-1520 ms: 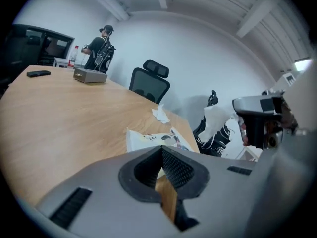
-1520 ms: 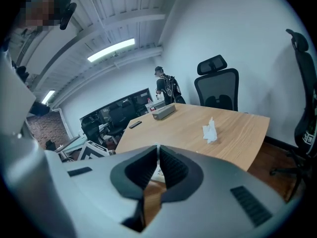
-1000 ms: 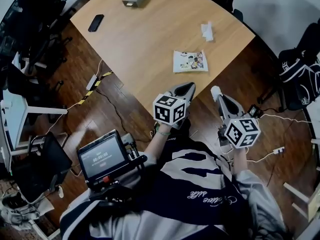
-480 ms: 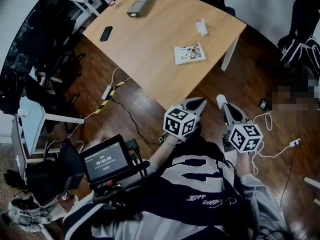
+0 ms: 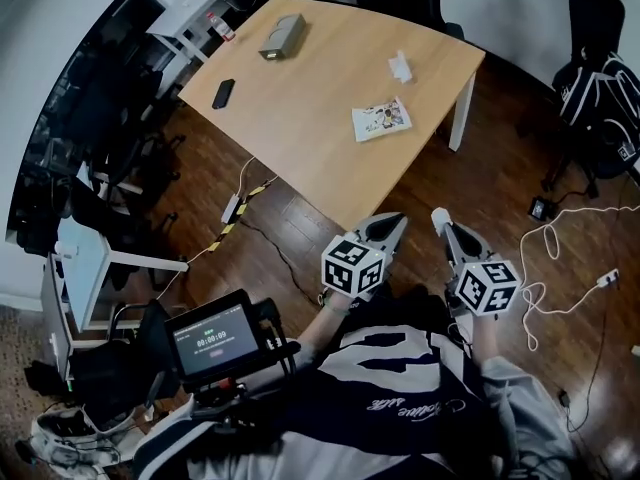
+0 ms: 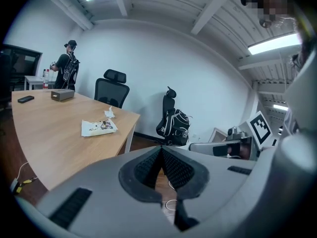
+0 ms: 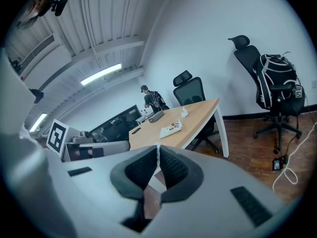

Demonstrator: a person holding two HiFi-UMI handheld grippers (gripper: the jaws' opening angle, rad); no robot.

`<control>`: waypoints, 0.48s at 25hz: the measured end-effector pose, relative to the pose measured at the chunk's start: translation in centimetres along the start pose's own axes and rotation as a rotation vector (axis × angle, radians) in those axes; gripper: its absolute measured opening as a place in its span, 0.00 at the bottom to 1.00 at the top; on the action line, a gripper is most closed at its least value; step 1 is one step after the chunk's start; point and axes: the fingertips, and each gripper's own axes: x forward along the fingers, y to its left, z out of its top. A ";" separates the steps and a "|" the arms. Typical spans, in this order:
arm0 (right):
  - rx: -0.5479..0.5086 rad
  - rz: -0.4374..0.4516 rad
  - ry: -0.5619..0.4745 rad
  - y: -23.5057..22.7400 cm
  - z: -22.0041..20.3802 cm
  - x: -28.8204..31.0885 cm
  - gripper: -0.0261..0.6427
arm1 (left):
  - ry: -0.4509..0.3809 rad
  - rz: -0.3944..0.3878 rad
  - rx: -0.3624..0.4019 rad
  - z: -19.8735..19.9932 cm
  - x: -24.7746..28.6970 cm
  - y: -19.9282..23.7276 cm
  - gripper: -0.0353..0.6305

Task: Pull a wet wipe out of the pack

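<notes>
The wet wipe pack [image 5: 381,119] lies flat on the wooden table [image 5: 320,138], printed side up; it also shows as the pack [image 6: 99,127] and the pack [image 7: 171,128]. A crumpled white wipe [image 5: 400,65] sits beyond it. My left gripper [image 5: 393,224] is held over the floor, short of the table's near corner, jaws shut on nothing. My right gripper [image 5: 440,216] is beside it, jaws shut. A small white bit shows at its tips; I cannot tell what it is. Both point toward the table, well away from the pack.
A black phone [image 5: 222,93] and a grey box [image 5: 282,36] lie on the table's far side. A chair with a black backpack [image 5: 598,88] stands at the right and cables [image 5: 560,268] lie on the floor. A person [image 6: 67,63] stands at the back.
Both grippers have drawn back from the table's near corner together. The table and the pack now sit farther off and look smaller. The jaws stay as they were.
</notes>
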 end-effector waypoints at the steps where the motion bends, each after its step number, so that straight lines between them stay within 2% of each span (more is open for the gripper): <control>1: 0.002 0.004 0.004 0.3 -0.3 0.1 0.06 | 0.001 -0.002 0.006 -0.2 -0.3 -0.1 0.06; 12: -0.015 0.049 0.036 6.5 -1.5 4.7 0.06 | -0.019 0.050 -0.030 -1.8 -7.1 4.9 0.06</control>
